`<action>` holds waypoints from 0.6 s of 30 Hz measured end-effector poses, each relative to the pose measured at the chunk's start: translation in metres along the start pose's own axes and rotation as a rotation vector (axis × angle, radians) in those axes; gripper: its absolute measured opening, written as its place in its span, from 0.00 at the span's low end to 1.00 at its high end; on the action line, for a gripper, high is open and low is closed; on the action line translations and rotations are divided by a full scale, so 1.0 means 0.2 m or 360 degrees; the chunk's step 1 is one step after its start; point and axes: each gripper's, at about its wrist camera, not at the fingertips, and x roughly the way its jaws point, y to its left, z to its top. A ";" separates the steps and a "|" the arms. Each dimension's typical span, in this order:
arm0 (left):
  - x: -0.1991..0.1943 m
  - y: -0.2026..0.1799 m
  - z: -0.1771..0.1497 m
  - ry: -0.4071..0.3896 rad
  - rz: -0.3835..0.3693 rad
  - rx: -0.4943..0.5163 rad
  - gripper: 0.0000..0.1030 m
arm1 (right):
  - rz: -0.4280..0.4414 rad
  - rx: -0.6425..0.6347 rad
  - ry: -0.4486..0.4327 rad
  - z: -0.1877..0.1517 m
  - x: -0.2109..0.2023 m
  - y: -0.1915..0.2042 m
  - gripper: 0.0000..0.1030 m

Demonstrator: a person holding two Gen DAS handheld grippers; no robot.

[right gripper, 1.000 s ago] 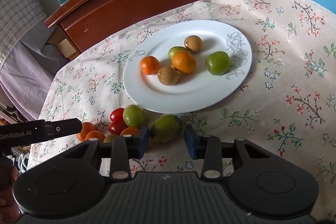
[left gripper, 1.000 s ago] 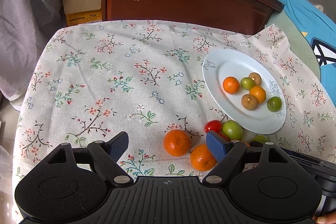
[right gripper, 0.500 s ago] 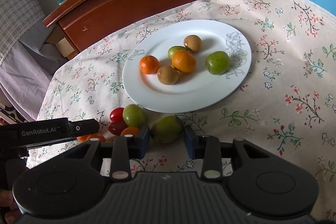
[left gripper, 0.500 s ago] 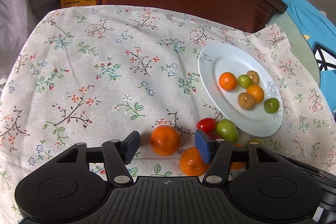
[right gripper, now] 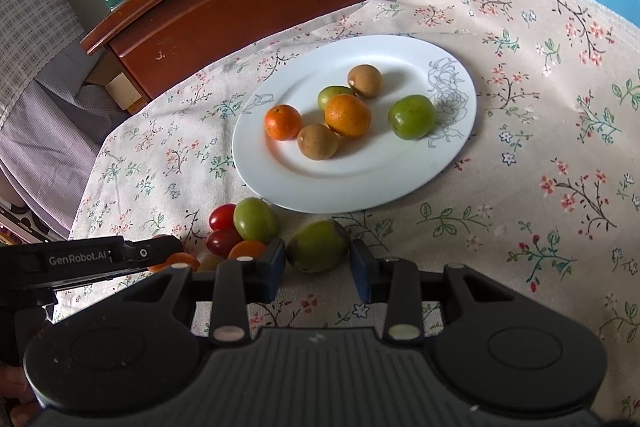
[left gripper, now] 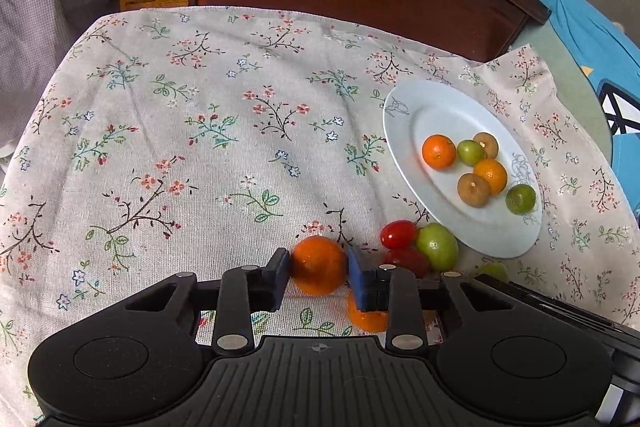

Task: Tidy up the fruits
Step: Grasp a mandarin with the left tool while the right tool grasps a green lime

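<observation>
Tangerine (left gripper: 319, 270) pinched between left hand-held gripper (left gripper: 319, 273) pads, lower centre; plate (left gripper: 412, 115) up right. Right hand-held gripper (right gripper: 319, 261) narrowly straddling green fruit (right gripper: 318, 246).

Both tongs are black plastic with a ribbed body, round side discs, silver screws and blue pads (left gripper: 362, 279). One bears white "GenRobot.AI" lettering (right gripper: 78, 259).

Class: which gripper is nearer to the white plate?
Right. The right gripper sits just short of the white plate, straddling a green fruit. The left gripper grips an orange farther off.
</observation>
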 end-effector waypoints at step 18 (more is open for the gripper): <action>-0.15 -0.08 0.03 -0.0216 0.0094 0.0160 0.28 | 0.0045 -0.0002 -0.0076 0.05 -0.08 0.01 0.35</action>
